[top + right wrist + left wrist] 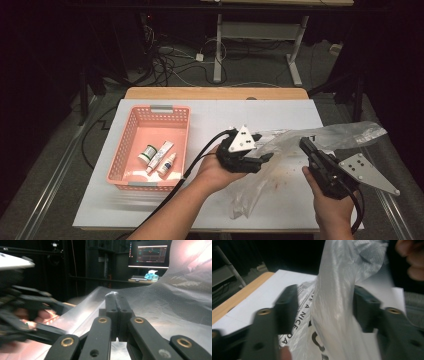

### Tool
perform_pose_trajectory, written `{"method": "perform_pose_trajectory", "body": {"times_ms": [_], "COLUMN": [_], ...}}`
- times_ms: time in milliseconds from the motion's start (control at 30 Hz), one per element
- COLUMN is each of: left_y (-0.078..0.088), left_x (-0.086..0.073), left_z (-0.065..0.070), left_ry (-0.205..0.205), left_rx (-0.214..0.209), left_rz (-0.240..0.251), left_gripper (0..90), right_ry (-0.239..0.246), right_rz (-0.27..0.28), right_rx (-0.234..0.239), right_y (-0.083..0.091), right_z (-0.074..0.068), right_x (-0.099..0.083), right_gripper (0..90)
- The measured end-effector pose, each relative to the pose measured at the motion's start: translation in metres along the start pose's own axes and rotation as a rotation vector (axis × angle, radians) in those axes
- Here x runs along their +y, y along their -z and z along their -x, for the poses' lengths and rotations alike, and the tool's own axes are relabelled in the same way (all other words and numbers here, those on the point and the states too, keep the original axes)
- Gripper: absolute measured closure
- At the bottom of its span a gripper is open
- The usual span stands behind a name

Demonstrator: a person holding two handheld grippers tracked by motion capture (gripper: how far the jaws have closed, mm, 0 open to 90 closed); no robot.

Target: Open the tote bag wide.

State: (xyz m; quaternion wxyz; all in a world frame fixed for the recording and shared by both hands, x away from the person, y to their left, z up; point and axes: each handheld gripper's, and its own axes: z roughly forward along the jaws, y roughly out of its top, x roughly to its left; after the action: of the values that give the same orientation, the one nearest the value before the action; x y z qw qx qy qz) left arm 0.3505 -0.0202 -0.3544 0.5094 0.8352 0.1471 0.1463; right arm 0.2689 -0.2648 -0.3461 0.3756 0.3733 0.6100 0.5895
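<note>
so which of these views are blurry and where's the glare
Left gripper view: its own jaws smear with motion blur, while the plastic bag between them glares white. Right gripper view: the right tool looks sharp, but the left tool is blurred. High view: the white table is lit against dark surroundings.

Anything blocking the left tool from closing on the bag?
Nothing visible. The plastic bag already hangs between the left tool's open jaws, pads clear of the film. The right tool pinches the bag's edge farther along.
</note>
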Motion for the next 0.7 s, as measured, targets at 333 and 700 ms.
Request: {"method": "perform_pose_trajectory", "body": {"times_ms": [333, 700], "left_y": [-0.006, 0.037], "left_x": [0.005, 0.007], "left_z": [-0.003, -0.011], "left_ry": [0.028, 0.080], "left_rx": [-0.032, 0.062], "left_rz": [0.072, 0.133], "left_gripper": [88.0, 88.0], "right_ry": [-0.021, -0.013], "right_rz": [0.002, 0.094], "right_rx": [-0.029, -0.139], "right_y": [0.009, 0.032], "right_z": [0.010, 0.042], "right_x": [-0.001, 0.036], "right_gripper": [90.0, 90.0]}}
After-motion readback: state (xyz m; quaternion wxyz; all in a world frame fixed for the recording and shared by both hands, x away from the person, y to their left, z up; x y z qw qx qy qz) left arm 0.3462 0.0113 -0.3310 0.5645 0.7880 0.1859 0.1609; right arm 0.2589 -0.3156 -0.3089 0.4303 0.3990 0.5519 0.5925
